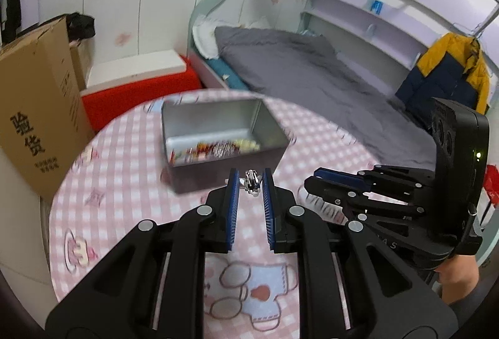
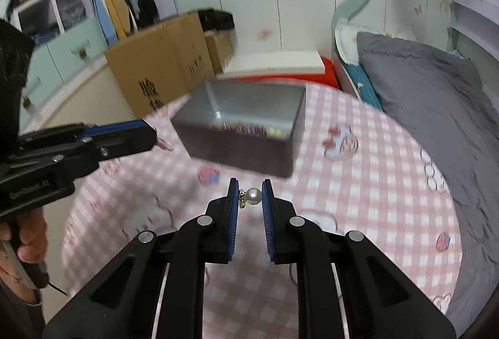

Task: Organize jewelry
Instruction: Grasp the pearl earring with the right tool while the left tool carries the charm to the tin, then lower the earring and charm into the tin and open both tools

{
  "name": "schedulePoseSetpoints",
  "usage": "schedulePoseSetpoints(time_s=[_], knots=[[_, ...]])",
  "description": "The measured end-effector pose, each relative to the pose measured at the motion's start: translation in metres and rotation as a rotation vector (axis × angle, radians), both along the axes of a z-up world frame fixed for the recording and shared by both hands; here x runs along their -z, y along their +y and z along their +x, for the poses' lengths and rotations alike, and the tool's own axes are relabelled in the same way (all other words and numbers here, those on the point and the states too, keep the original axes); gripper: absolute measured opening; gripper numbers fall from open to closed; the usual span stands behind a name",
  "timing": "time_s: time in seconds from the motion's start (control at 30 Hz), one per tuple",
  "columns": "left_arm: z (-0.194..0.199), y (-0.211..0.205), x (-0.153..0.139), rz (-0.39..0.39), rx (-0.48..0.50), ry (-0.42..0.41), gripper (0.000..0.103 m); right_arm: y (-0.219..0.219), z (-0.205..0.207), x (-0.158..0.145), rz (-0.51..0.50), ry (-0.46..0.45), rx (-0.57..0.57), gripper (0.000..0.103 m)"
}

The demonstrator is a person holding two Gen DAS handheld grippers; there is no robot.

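A grey metal tin (image 1: 218,120) with several colourful jewelry pieces inside stands on the round table with a pink checked cloth (image 1: 124,183). My left gripper (image 1: 251,183) is shut on a small silver jewelry piece (image 1: 252,180), held just in front of the tin. My right gripper (image 2: 250,194) is shut on a pearl earring (image 2: 253,196), held above the cloth in front of the tin (image 2: 249,127). The right gripper also shows in the left wrist view (image 1: 343,180), and the left gripper shows in the right wrist view (image 2: 149,133).
Cardboard boxes (image 1: 37,120) stand left of the table. A red stool with a white board (image 1: 140,80) is behind the tin. A bed with a grey blanket (image 1: 312,74) lies to the right, with a yellow and navy jacket (image 1: 449,67) hanging beyond.
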State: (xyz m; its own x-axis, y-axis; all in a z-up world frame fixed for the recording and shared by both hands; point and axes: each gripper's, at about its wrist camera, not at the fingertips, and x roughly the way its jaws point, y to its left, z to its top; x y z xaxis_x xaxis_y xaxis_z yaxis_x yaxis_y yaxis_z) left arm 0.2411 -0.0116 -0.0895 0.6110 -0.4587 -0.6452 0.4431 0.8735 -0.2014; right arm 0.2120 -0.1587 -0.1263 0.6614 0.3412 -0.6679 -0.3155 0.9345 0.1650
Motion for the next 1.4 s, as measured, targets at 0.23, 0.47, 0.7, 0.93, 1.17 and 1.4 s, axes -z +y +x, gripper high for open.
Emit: schedulePoseSetpoints(time_s=[0.23, 0.47, 0.7, 0.93, 1.17, 1.4], knots=[[0.029, -0.008, -0.011, 0.023, -0.006, -0.016, 0.015, -0.003, 0.030, -0.030, 0.087, -0.034, -0.008, 0.013], [0.061, -0.010, 0.002, 0.044, -0.017, 0.026, 0.015, 0.009, 0.070, -0.023, 0.106, 0.012, -0.027, 0.013], [0.081, -0.013, 0.020, 0.075, -0.014, 0.061, 0.015, 0.024, 0.094, 0.003, 0.072, 0.075, -0.046, 0.013], [0.092, -0.016, 0.032, 0.089, -0.011, 0.091, 0.015, 0.022, 0.101, 0.014, 0.034, 0.078, -0.016, 0.014], [0.099, -0.021, 0.044, 0.097, -0.016, 0.128, 0.015, 0.013, 0.095, 0.012, 0.028, 0.053, 0.012, 0.019], [0.105, -0.028, 0.055, 0.125, -0.025, 0.153, 0.015, 0.007, 0.094, 0.006, 0.042, 0.029, 0.028, 0.027]])
